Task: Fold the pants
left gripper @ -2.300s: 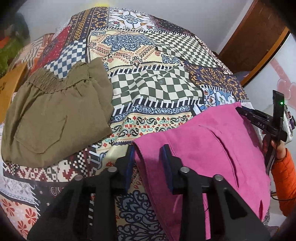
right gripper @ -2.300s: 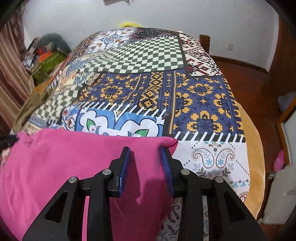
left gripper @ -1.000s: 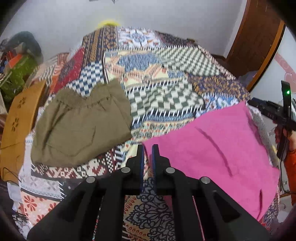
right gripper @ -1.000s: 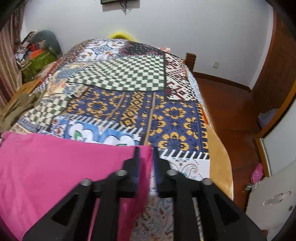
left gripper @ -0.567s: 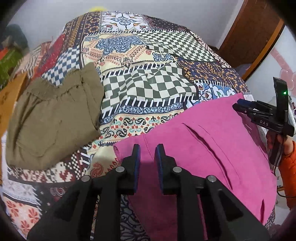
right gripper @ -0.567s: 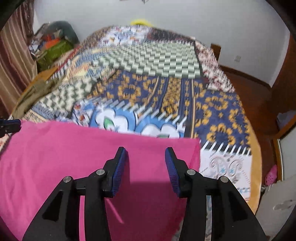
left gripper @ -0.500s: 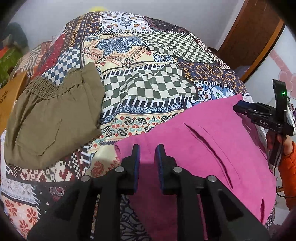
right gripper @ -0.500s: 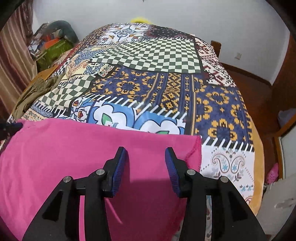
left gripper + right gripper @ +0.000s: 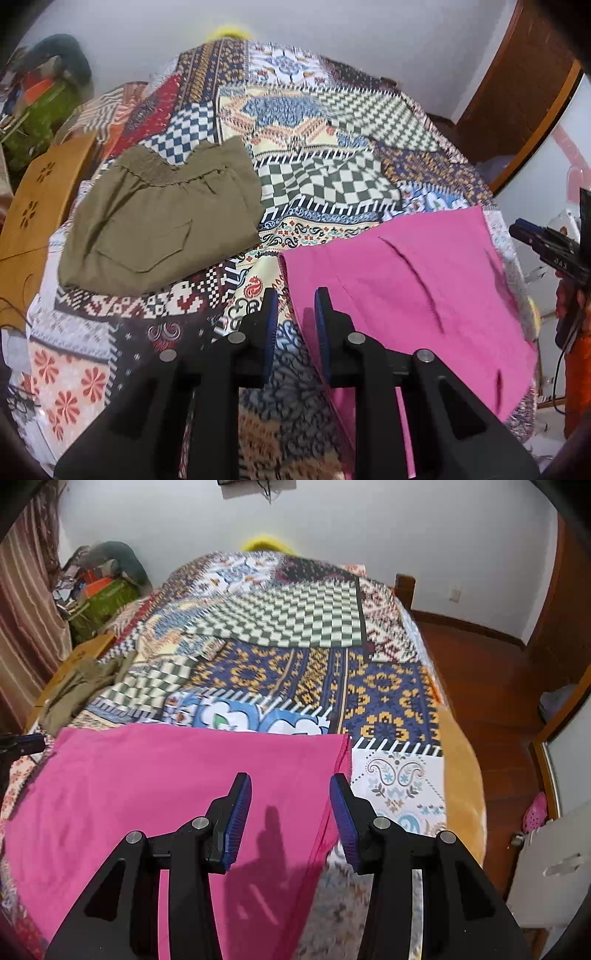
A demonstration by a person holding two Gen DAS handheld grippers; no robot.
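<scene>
Pink pants (image 9: pixel 406 280) lie folded flat on the patterned bedspread (image 9: pixel 314 184), near its front right corner. They also show in the right wrist view (image 9: pixel 177 786). My left gripper (image 9: pixel 293 306) is open and empty, above the pants' left edge. My right gripper (image 9: pixel 290 794) is open and empty, above the pants near their right edge. The right gripper also shows at the right of the left wrist view (image 9: pixel 543 243).
Folded olive pants (image 9: pixel 159 218) lie on the bed's left side. A wooden board (image 9: pixel 33 206) stands at the bed's left edge. Clutter (image 9: pixel 99 587) is piled by the far left wall. Wooden floor (image 9: pixel 487 686) lies right of the bed.
Both grippers were shut on the pink pants' corners a second ago. They then let go, opened and pulled back and up. The pants now lie flat.
</scene>
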